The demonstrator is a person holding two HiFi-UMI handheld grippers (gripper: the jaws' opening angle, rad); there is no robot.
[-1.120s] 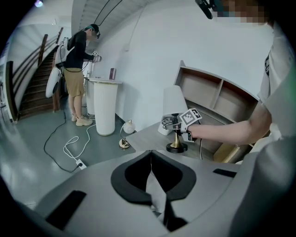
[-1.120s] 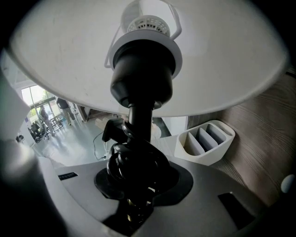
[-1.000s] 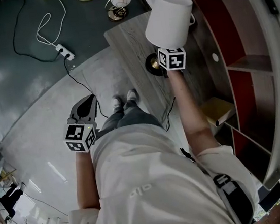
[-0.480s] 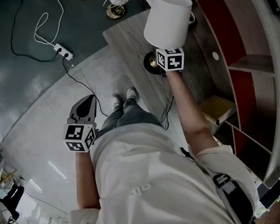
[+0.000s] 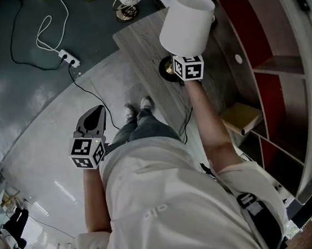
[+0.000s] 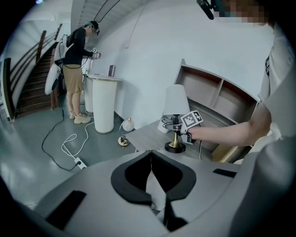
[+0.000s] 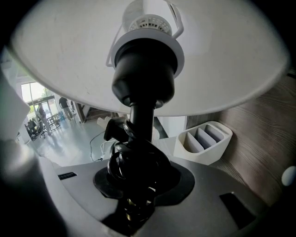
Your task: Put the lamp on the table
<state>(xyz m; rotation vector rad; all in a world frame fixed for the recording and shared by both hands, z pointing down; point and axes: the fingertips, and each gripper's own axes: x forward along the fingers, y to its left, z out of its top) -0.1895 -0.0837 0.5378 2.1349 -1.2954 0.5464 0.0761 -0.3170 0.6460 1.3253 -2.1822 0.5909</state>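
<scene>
A lamp with a white shade [image 5: 187,23] stands upright, its round dark base [image 5: 166,68] resting on the grey wooden table [image 5: 139,43]. My right gripper [image 5: 179,61] reaches in under the shade. In the right gripper view the black stem [image 7: 141,120], wrapped in coiled cord, stands between the jaws of the right gripper [image 7: 138,185]. The jaws have just been opening, and the pads look slightly off the stem. My left gripper [image 5: 97,113] hangs over the floor, far from the lamp. Its jaws [image 6: 151,171] are shut and hold nothing.
A shelf unit with red back panels [image 5: 260,50] rises right behind the table. A white divided organizer [image 7: 203,141] sits on the table beyond the lamp. A power strip with cable [image 5: 67,58] lies on the floor. Farther off are a white pedestal [image 6: 103,104] and a person [image 6: 76,69].
The lamp and both grippers keep their places; only the head view has shifted a little.
</scene>
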